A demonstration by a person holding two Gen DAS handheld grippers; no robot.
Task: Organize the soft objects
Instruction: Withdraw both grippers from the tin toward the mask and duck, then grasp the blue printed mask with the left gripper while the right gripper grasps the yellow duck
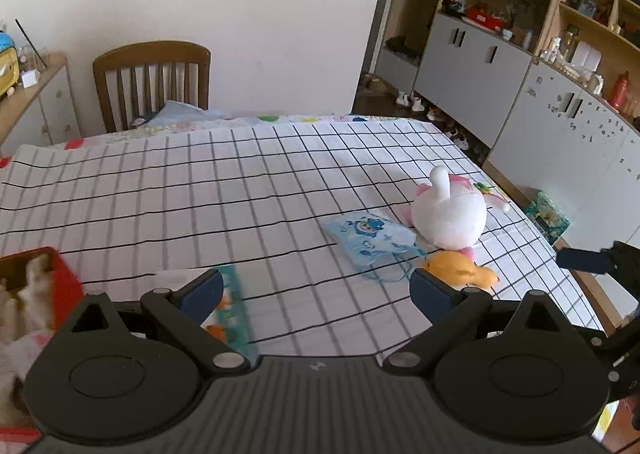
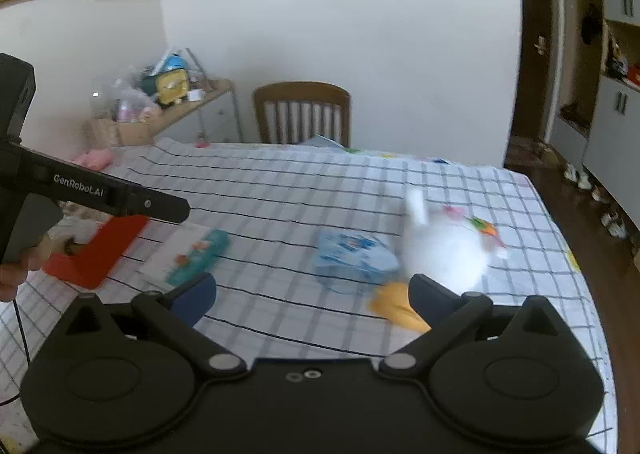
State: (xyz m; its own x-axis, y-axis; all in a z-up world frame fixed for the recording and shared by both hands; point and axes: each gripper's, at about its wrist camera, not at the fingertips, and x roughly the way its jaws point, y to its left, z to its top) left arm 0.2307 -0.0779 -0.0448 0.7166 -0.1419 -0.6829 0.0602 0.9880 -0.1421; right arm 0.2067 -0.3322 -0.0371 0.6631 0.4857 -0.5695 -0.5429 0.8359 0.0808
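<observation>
Left claw (image 1: 316,286) wide, right claw (image 2: 312,294) wide, white plush (image 1: 450,213) sharp left cam, prob. blurred right, red box (image 1: 60,278) contents left-only.

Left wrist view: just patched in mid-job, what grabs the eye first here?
The white plush toy lying on the checked tablecloth, toward its right edge, with a small orange plush against its near side and a blue printed pouch just left of it. At near left sits a red box with pale soft things inside. The left gripper hangs open above the cloth, holding nothing.
</observation>
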